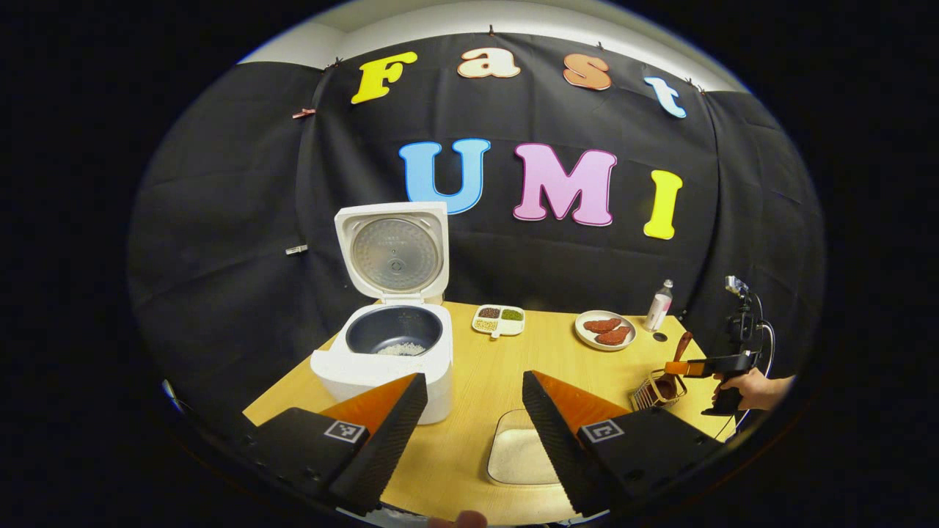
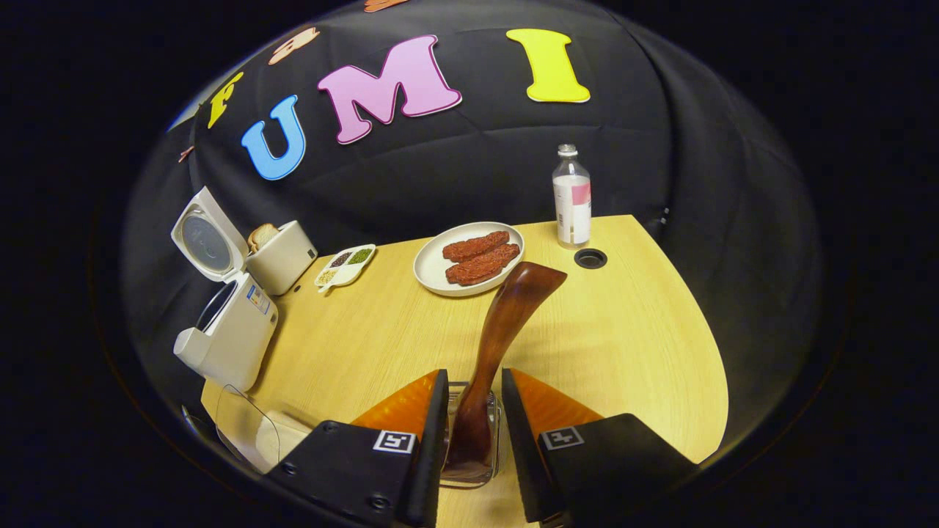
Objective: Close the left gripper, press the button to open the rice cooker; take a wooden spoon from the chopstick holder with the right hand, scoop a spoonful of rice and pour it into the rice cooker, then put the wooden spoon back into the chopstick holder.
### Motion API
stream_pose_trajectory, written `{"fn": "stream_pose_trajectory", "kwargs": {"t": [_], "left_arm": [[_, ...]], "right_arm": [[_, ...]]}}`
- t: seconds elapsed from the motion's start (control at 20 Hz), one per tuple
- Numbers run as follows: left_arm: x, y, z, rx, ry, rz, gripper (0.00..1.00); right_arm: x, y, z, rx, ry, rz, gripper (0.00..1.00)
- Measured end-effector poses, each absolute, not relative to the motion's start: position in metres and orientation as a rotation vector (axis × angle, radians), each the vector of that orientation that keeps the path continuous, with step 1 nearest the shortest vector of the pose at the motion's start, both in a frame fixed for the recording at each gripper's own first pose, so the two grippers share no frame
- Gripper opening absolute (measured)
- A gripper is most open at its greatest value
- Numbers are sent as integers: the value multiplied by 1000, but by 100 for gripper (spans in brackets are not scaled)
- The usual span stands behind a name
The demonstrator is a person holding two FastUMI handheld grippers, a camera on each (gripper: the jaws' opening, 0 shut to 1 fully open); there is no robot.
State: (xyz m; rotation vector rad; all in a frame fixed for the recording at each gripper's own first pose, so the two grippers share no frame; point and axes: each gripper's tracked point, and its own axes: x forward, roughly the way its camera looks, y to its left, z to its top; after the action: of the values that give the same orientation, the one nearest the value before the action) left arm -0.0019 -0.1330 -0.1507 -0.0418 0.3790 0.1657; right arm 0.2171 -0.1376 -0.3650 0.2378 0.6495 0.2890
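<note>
The white rice cooker [image 1: 381, 367] stands open at the table's left, lid up, with some rice in its dark pot [image 1: 400, 348]. My left gripper [image 1: 475, 378] hovers open in front of it, above a clear tray of rice [image 1: 513, 455]. At the right, a hand holds my right gripper [image 1: 689, 367] over the wire chopstick holder [image 1: 656, 392]. In the right gripper view the wooden spoon [image 2: 513, 308] stands in the holder [image 2: 496, 447], bowl down, between the fingers of my right gripper [image 2: 473, 374]. A gap shows beside its left finger. The cooker [image 2: 227, 330] stands far left.
A plate of red patties [image 2: 469, 257], a small bottle [image 2: 572, 198] and a cable hole [image 2: 590, 257] sit at the back right. A divided dish of beans [image 2: 345, 265] and a toaster with bread [image 2: 282, 253] stand behind the cooker. The rice tray [image 2: 249, 433] lies near the front edge.
</note>
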Motion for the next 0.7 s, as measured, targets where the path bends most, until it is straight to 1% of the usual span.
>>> {"fn": "stream_pose_trajectory", "kwargs": {"t": [0.05, 0.1, 0.15, 0.2, 0.25, 0.35, 0.4, 0.65, 0.7], "left_arm": [[-5, -132, -152, -43, 384, 180, 91], [-9, -132, -152, -44, 389, 191, 91], [-11, -131, -153, -43, 389, 203, 91], [-14, -128, -153, -43, 389, 214, 91], [-16, -126, -153, -43, 390, 225, 91], [-22, -123, -155, -47, 392, 242, 91], [-25, -121, -155, -48, 392, 250, 91], [-34, -118, -155, -49, 392, 263, 91], [-36, -119, -155, -49, 391, 261, 91]], "right_arm": [[217, -138, -367, 238, 651, 292, 46], [219, -139, -368, 237, 644, 295, 35], [217, -139, -365, 233, 633, 299, 34], [219, -140, -366, 229, 619, 308, 28], [218, -142, -365, 227, 606, 315, 30], [220, -143, -360, 249, 595, 309, 25], [220, -143, -354, 262, 576, 308, 25], [215, -139, -331, 257, 522, 329, 11], [215, -140, -324, 276, 510, 324, 11]]}}
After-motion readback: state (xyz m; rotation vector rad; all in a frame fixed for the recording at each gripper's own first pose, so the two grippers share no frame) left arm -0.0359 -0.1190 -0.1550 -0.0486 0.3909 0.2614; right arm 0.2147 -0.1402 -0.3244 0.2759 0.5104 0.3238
